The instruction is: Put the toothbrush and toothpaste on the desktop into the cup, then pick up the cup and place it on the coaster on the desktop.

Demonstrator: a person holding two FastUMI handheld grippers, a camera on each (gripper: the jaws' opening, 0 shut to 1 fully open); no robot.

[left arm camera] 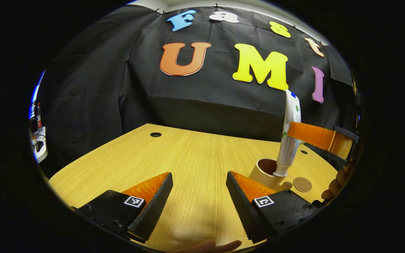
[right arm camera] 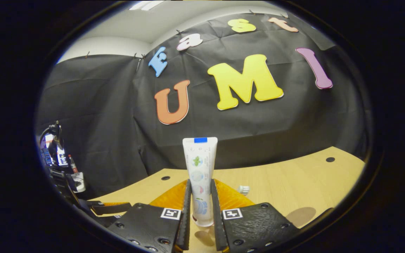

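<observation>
The right gripper (right arm camera: 200, 211) is clamped on the toothpaste (right arm camera: 200, 165) at mid-body, holding it upright with its cap end in the cup (left arm camera: 264, 170). The coaster (left arm camera: 302, 184) lies just right of the cup on the bench (left arm camera: 188, 158). The left gripper (left arm camera: 199, 200) stands apart, empty. The tube is probably light and soft: grip the flat faces gently.

We see a white tube (right arm camera: 200, 175) with a blue band at its top end and small green and blue prints down its face. The cup (left arm camera: 264, 172) is cream outside and dark reddish brown inside. The coaster (left arm camera: 302, 184) is plain brown. The desk (left arm camera: 195, 158) is pale yellow wood with fine straight grain and dark round holes.
</observation>
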